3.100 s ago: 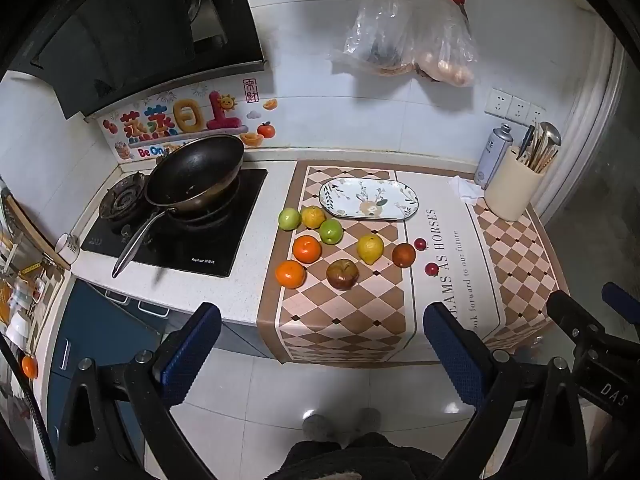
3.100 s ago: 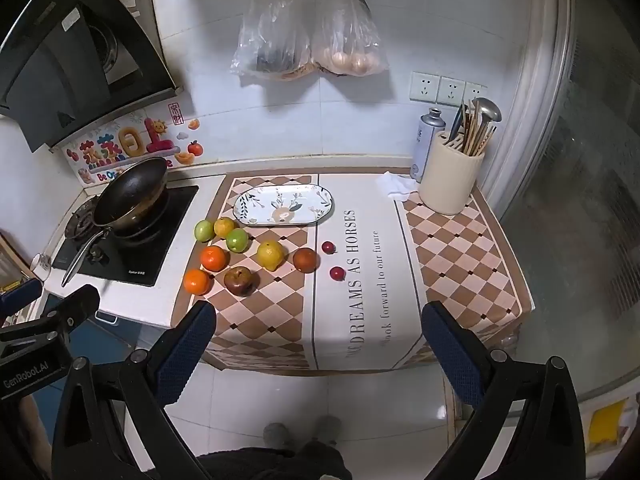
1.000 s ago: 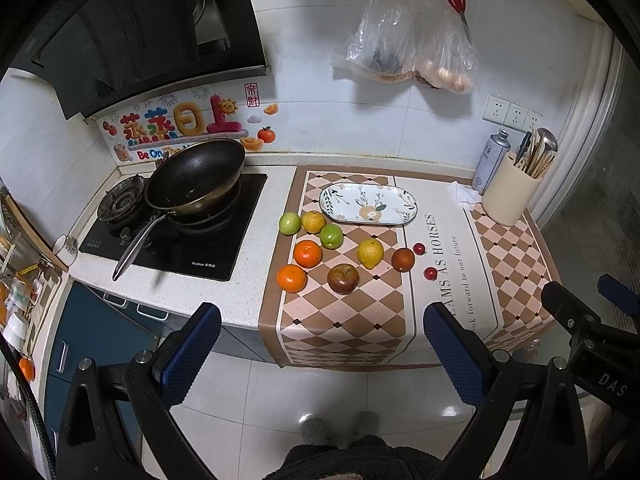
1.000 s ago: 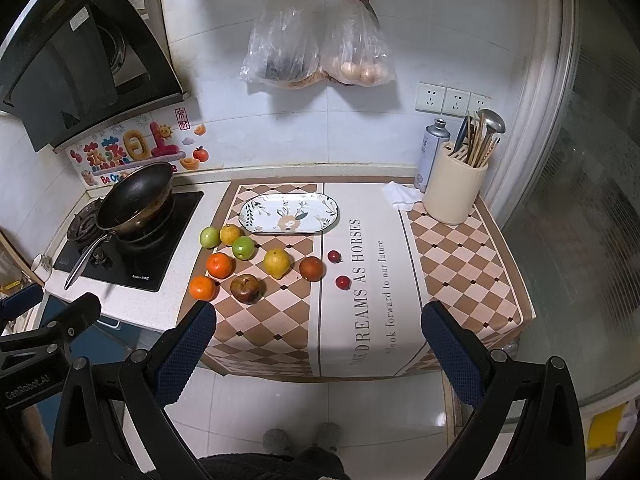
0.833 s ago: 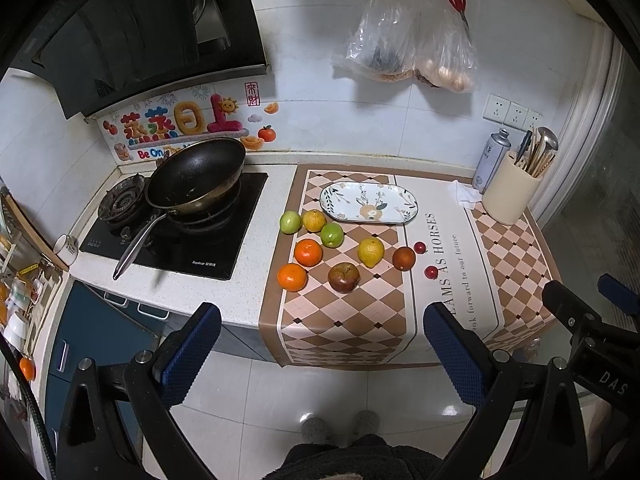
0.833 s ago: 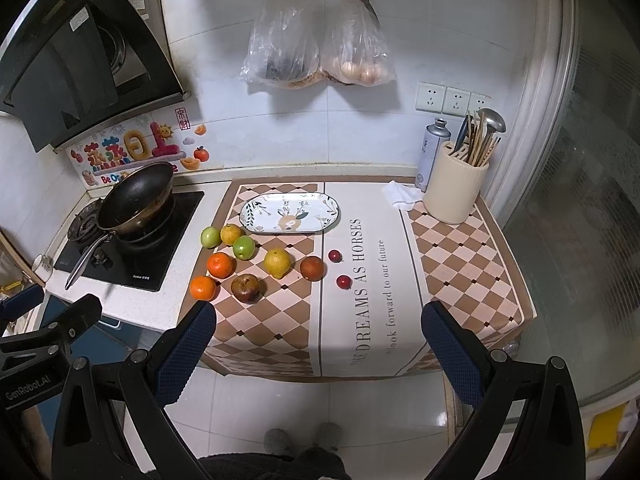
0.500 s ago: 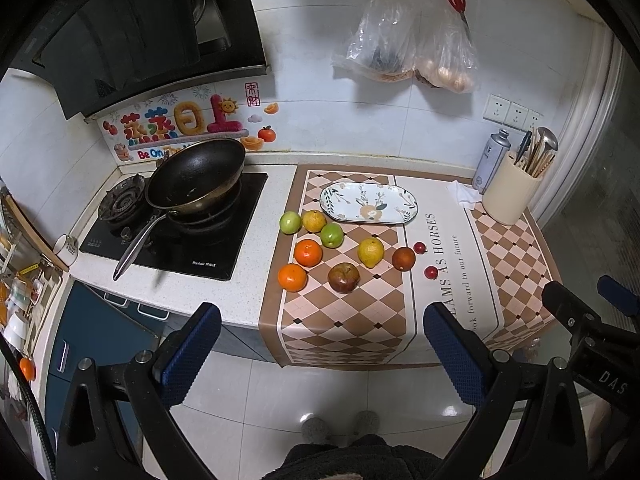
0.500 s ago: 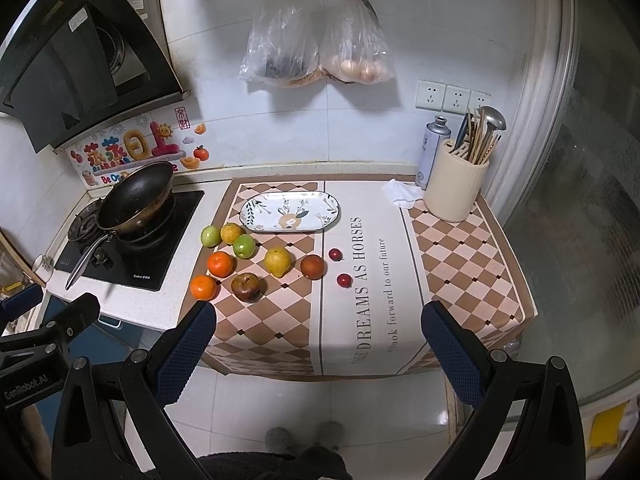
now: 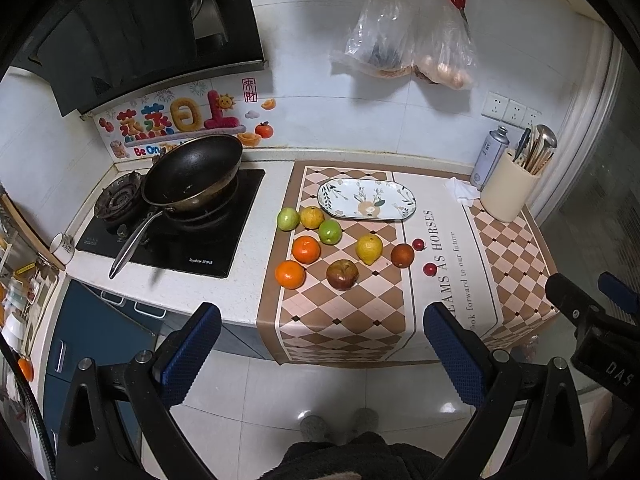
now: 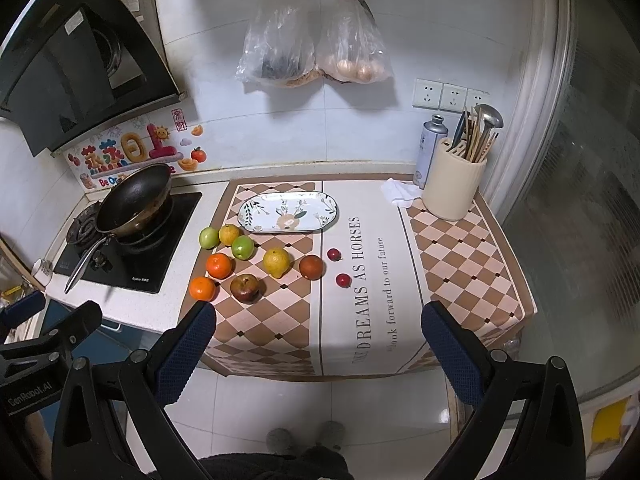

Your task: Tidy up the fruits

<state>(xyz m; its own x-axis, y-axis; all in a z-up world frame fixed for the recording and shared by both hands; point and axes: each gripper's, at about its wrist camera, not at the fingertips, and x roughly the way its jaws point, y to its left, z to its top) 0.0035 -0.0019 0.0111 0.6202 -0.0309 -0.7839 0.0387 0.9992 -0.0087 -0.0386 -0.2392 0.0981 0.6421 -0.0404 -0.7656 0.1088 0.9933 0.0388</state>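
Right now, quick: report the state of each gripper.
Left gripper: open, holding nothing, short of the counter.
Right gripper: open, holding nothing, short of the counter.
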